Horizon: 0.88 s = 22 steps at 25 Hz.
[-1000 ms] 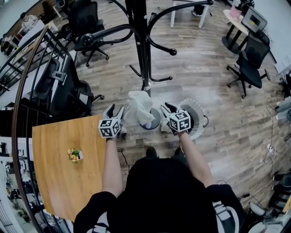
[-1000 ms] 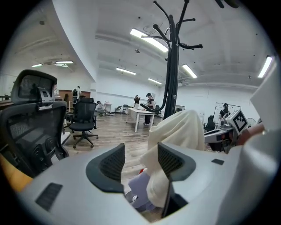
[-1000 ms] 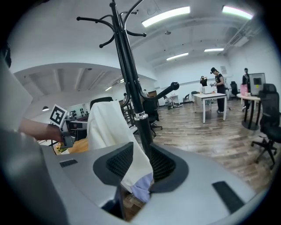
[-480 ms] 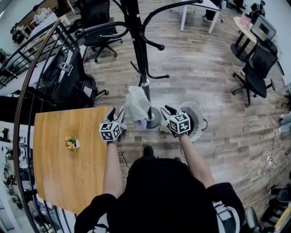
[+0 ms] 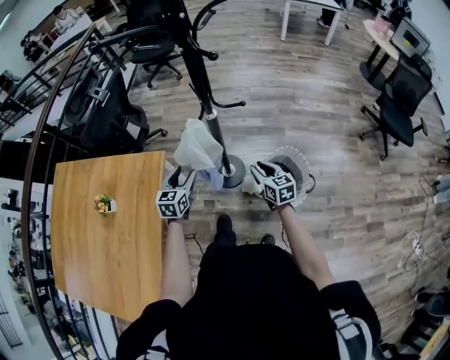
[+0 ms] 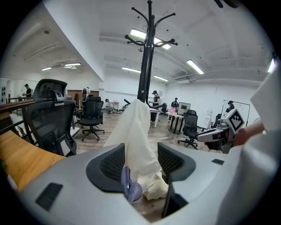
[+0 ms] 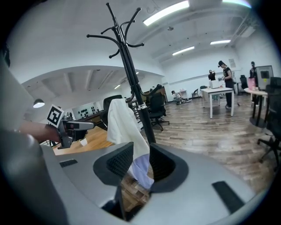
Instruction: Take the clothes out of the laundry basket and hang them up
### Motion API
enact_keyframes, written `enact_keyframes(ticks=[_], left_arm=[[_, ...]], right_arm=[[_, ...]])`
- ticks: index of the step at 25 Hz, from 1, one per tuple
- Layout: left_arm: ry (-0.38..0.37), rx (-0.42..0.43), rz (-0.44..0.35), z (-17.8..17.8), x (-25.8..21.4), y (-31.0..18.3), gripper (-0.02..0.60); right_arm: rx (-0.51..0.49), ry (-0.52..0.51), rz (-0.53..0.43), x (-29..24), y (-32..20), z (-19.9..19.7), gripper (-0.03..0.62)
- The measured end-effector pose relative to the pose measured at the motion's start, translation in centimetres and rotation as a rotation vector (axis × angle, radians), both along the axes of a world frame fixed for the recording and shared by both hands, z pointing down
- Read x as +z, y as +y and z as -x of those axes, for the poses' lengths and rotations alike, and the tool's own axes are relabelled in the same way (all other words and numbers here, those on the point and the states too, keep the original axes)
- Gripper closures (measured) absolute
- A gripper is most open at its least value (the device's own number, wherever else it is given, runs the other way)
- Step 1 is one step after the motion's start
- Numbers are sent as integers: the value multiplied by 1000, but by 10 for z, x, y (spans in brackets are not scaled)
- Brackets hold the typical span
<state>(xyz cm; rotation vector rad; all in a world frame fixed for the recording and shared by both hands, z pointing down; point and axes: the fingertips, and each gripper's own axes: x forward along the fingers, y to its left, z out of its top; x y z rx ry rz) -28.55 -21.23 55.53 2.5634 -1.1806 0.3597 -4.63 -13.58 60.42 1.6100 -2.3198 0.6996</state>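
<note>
The left tongs and right tongs each pinch the cream garment (lilac at its lower edge), held up between them, before the coat stand, near the laundry basket.

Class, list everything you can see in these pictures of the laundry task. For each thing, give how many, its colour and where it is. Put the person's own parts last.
coat stand: one, black, on the wood floor ahead.
cream garment: one, cream, held up beside the stand's pole.
lilac cloth: one, lilac, under the cream garment.
laundry basket: one, white mesh, on the floor right of the stand.
table: one, wooden brown, at the left.
flower pot: one, yellow blooms, on the table.
office chairs: several, black, around the room.
desk: one, white, at the far side.
left gripper: one, grey, closed on the cream garment.
right gripper: one, grey, closed on the cream garment.
</note>
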Motion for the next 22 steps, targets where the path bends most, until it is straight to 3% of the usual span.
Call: enact_keyframes(ticks=[22], left_arm=[[22, -35, -19, -56, 2, 91, 337]], right_arm=[[-58, 23, -12, 0, 78, -58, 468]])
